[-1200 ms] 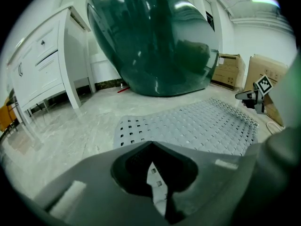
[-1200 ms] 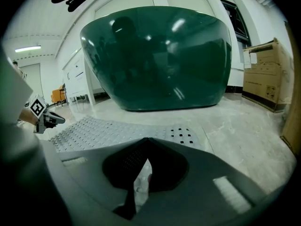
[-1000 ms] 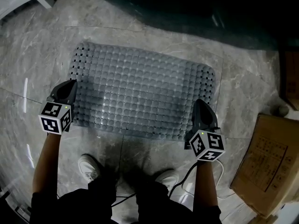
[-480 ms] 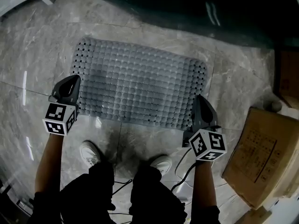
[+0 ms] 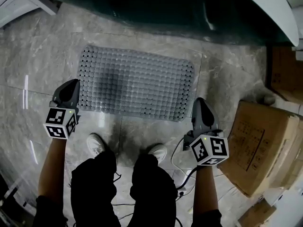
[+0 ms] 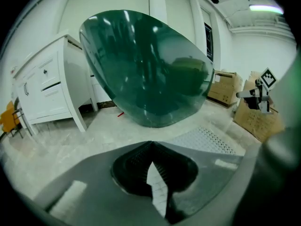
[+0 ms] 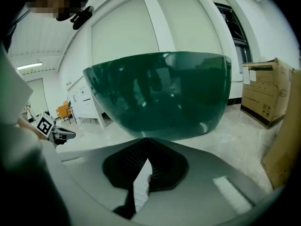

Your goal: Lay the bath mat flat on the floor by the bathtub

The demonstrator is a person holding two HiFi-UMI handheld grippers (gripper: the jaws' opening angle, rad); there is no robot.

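Head view: hand-held grippers [image 5: 73, 83] [image 5: 199, 101] closed, empty, beside bath mat [image 5: 135, 82].

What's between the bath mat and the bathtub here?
Only a bare strip of marble floor; the bath mat lies flat, apart from the bathtub. The head view shows it.

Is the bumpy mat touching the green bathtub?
Apart. The head view shows a strip of bare floor between the bath mat and the bathtub.

Grey dimpled bath mat [image 5: 135, 86]; bathtub [image 5: 156, 8] dark green (perhaps teal).
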